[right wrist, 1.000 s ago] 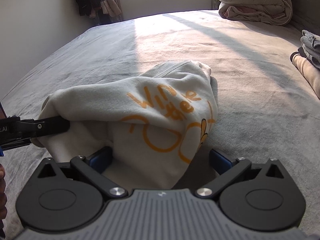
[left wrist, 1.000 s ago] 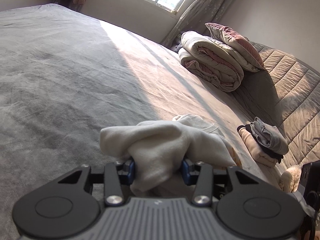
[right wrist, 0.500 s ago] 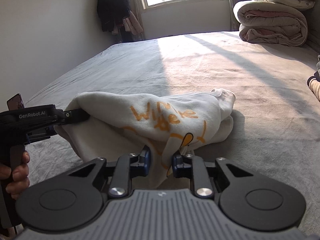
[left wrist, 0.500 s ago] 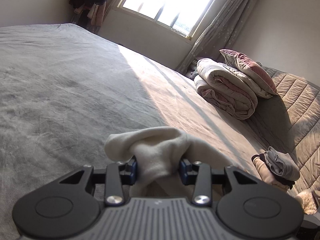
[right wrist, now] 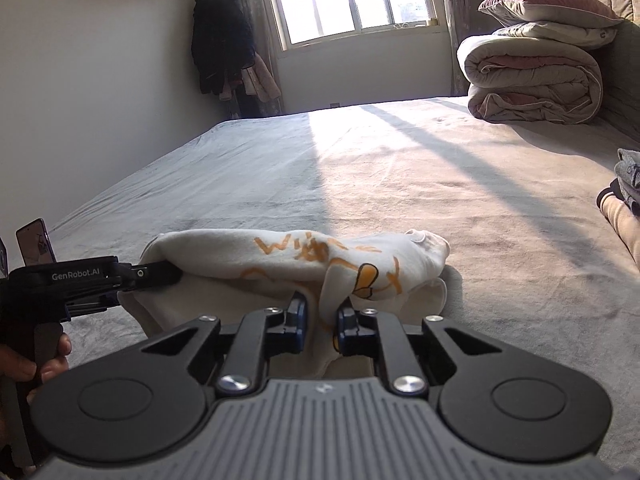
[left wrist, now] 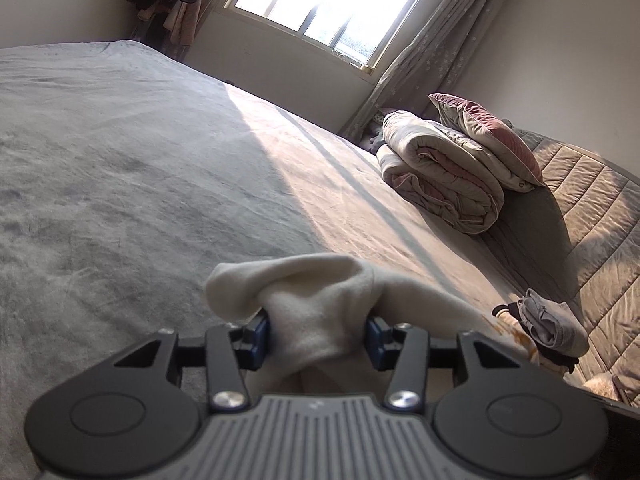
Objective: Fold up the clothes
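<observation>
I have the cream sweatshirt bunched on the bed, at 12 o'clock from both grippers. My left gripper pinches a thick wad while its jaws ease apart, and my right gripper is squeezing tighter on a thin fold. It looks soft, light and floppy, so I think grabbing flat edges or corners works best.

Glaring window backlight; long bed shadows; fisheye-bent edges.

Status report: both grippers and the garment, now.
Left gripper jaws opening, bunched fabric between pads. Right gripper closing on a fold. Cream sweatshirt with orange print crumpled, not yet folded, on grey bedspread. Nothing in the way.
</observation>
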A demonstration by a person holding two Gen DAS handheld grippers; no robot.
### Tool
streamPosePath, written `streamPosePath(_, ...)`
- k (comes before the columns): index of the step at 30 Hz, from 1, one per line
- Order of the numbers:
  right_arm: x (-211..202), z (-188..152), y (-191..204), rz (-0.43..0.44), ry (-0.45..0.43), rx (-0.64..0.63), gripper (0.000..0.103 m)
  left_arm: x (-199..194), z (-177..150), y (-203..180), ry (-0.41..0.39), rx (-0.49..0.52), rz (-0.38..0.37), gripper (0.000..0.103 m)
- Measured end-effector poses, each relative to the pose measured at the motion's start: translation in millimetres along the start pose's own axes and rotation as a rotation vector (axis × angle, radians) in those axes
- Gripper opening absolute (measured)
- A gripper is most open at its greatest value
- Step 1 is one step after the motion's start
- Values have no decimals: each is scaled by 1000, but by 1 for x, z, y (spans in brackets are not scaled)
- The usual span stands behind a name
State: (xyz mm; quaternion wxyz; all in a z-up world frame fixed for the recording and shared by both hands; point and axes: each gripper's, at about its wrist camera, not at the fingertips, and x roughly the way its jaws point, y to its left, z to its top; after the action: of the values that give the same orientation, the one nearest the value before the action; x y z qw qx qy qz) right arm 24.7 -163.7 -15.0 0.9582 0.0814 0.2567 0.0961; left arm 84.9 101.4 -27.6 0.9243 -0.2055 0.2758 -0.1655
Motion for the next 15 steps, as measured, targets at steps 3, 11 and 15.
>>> streamPosePath(3, -2, 2, 0, -12, -18, -9, 15, -2, 1, 1, -4, -4, -8, 50)
streamPosePath(11, -7, 6, -6, -52, -49, 12, 14, -12, 9, 13, -66, -46, 11, 27)
streamPosePath(15, -7, 8, -8, -38, -48, 24, 14, -13, 11, 14, -68, -51, 7, 17)
